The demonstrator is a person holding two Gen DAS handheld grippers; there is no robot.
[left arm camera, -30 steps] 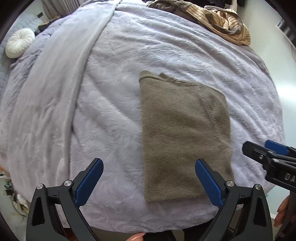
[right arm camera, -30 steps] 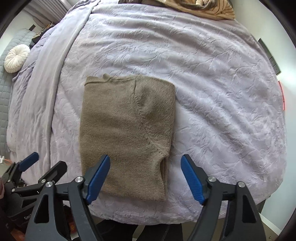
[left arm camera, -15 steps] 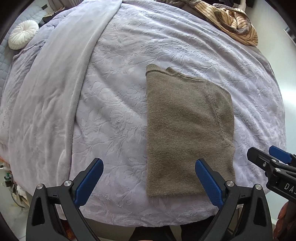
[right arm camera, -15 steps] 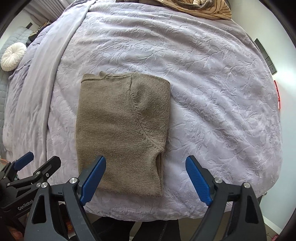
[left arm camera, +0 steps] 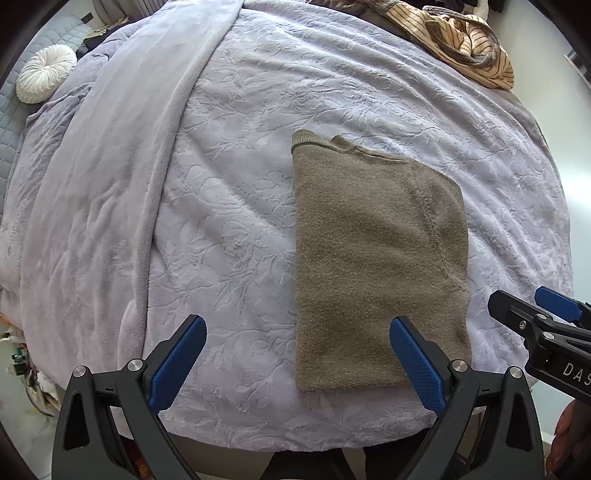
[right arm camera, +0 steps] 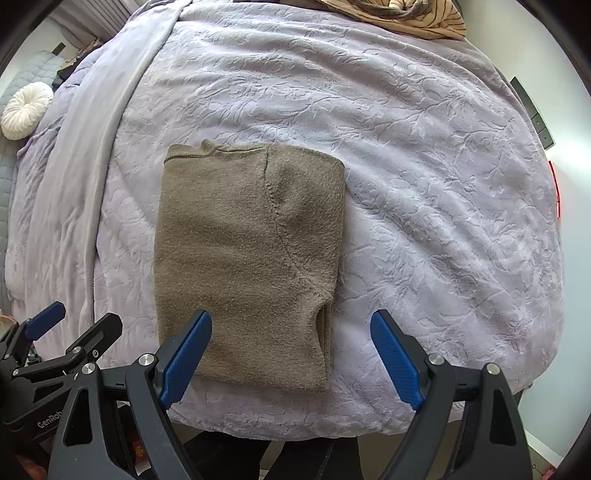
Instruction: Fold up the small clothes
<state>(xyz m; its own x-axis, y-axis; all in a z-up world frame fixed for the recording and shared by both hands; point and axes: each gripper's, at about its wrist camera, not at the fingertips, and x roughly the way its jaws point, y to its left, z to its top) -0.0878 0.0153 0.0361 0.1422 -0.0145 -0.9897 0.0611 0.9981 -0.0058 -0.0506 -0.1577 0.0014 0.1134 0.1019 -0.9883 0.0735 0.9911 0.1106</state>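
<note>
An olive-brown knit garment [left arm camera: 376, 258] [right arm camera: 243, 258] lies folded into a flat rectangle on the lavender bedspread [left arm camera: 240, 184] [right arm camera: 424, 221], near its front edge. My left gripper [left arm camera: 295, 350] hangs open above the bed's front edge, its right blue pad over the garment's near right corner, nothing between the pads. My right gripper [right arm camera: 291, 350] is open too, high over the garment's near right edge; its left pad overlaps the cloth in the picture and touches nothing. Each gripper shows at the side of the other's view.
A striped tan garment [left arm camera: 469, 48] [right arm camera: 406, 14] is bunched at the bed's far right corner. A round white cushion [left arm camera: 46, 77] [right arm camera: 26, 109] lies far left. A smooth lavender blanket [left arm camera: 110, 184] is draped down the left side. A person's fingers [left arm camera: 569, 439] hold the right gripper.
Both views have shifted slightly, so the folded garment sits a little differently in frame. The garment itself has not moved and both grippers stay open.
</note>
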